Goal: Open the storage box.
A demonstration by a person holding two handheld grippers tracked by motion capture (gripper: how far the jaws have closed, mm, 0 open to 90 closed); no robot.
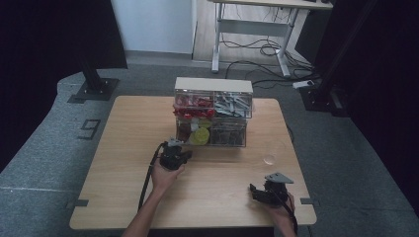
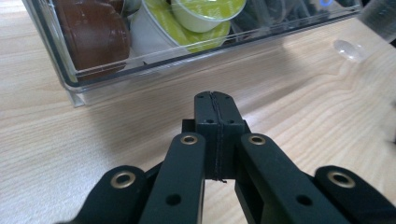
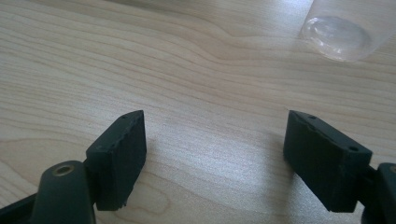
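— What's hard to make out?

— The clear drawer (image 2: 140,60) just ahead of the left gripper (image 2: 218,105) is cut off at the top; brown and green capsules (image 2: 196,18) show through its wall.

— And its jaws?

— Pressed together, holding nothing, just short of the drawer's front.

— The right gripper (image 3: 215,140)?

— Jaws wide apart over bare desk (image 3: 140,60), empty; a clear cup (image 3: 338,35) lies beyond its right jaw, partly cropped.

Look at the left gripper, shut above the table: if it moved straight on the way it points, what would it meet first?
Most likely the clear front wall of the lower drawer, with the green capsules just behind it; depth is uncertain.
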